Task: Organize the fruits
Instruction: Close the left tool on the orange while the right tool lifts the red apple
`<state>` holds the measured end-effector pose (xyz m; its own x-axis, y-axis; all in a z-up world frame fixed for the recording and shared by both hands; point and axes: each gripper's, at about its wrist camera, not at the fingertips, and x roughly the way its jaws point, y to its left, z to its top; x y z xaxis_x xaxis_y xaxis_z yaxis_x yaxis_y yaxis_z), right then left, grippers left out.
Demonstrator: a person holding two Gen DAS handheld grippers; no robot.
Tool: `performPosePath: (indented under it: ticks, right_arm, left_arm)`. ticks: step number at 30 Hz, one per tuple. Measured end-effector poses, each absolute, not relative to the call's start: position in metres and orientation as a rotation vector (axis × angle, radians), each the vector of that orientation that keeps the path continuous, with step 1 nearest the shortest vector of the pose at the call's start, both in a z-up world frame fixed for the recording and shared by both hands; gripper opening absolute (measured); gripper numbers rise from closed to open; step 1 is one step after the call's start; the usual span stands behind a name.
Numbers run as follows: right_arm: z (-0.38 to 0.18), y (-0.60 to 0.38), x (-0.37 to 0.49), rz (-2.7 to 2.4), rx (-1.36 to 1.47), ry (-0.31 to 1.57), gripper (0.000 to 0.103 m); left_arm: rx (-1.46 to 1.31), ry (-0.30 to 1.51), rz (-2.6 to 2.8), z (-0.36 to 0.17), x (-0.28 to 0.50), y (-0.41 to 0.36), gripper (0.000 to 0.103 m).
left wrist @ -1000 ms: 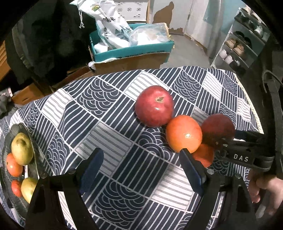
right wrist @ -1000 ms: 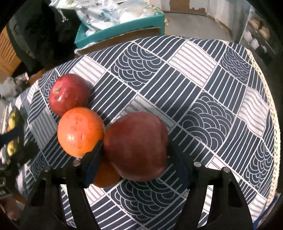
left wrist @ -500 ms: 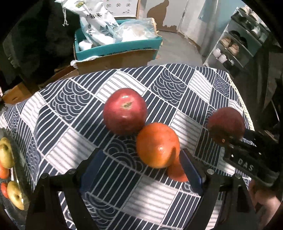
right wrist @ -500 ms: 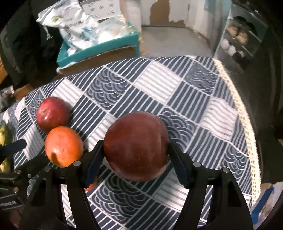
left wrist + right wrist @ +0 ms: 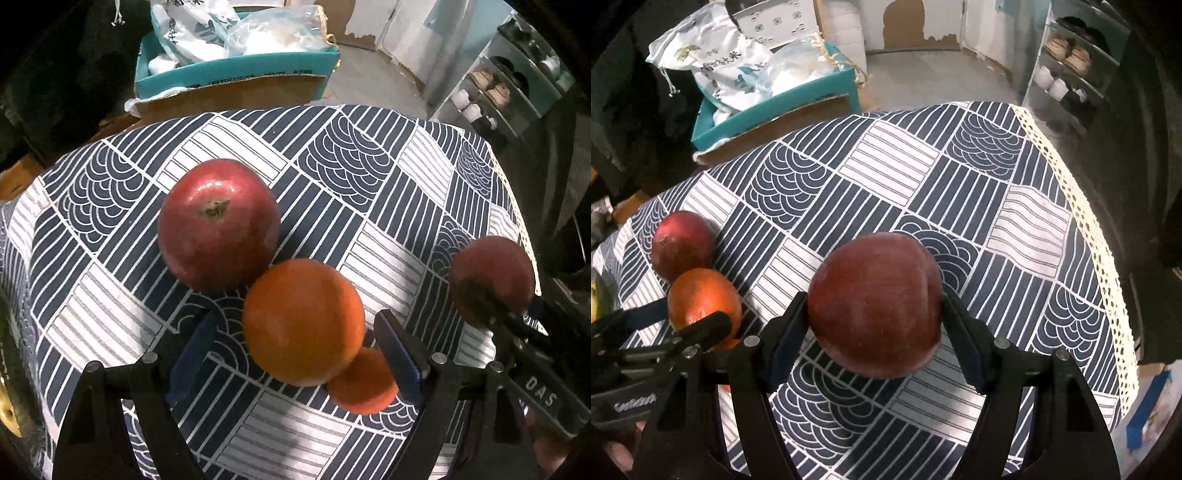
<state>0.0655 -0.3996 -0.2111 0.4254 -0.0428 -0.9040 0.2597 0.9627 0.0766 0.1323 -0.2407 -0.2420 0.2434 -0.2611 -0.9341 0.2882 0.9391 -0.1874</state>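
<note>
On the patterned tablecloth (image 5: pixel 351 155) a red apple (image 5: pixel 218 225) touches a large orange (image 5: pixel 303 321), and a smaller orange (image 5: pixel 364 384) lies half hidden behind it. My left gripper (image 5: pixel 295 354) points down over the large orange. Its jaws are closing, the orange sits between them, and a gap shows at the left pad. My right gripper (image 5: pixel 875 332) is shut on a dark red apple (image 5: pixel 875 306) and holds it above the cloth, to the right of the other fruit. The left wrist view shows that apple (image 5: pixel 491 277) at its right edge.
A teal box (image 5: pixel 775 99) full of white bags stands beyond the table's far edge. A shoe rack (image 5: pixel 1071 66) stands at the back right. The cloth's lace hem (image 5: pixel 1089 240) marks the right edge. A yellow-green fruit (image 5: pixel 594 295) peeks in at far left.
My left gripper has moved right and down until the large orange lies between its jaws; the fruit plate has left its view. My right gripper has lifted the dark red apple away from the oranges.
</note>
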Motion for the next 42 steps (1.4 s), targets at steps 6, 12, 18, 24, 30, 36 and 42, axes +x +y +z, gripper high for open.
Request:
performPosePath:
  ticks: [6,12,18,24,30,36,42]
  right_arm:
    - [-0.211,-0.399,0.066,-0.190,0.203,1.124,0.072]
    - [-0.209,-0.396,0.066,-0.177,0.197,1.124,0.072]
    - [-0.200,-0.391,0.063,-0.172,0.180,1.103,0.072]
    - [-0.186,-0.383,0.060,-0.153,0.151,1.077,0.072]
    - [-0.169,-0.371,0.057,-0.121,0.126,1.051,0.072]
    - [-0.149,-0.358,0.052,-0.092,0.104,1.015,0.072]
    - [-0.125,-0.345,0.045,-0.066,0.080,0.970,0.072]
  left_arm:
    - [0.004,1.326,-0.412,-0.254,0.135,-0.244,0.067]
    - [0.010,1.309,-0.422,-0.252,0.131,-0.242,0.066]
    - [0.056,1.269,-0.421,-0.246,0.120,-0.235,0.065]
    - [0.070,1.206,-0.405,-0.230,0.110,-0.220,0.065]
    - [0.107,1.152,-0.405,-0.212,0.103,-0.204,0.065]
    - [0.109,1.101,-0.398,-0.189,0.095,-0.188,0.065]
    - [0.109,1.042,-0.385,-0.162,0.083,-0.172,0.065]
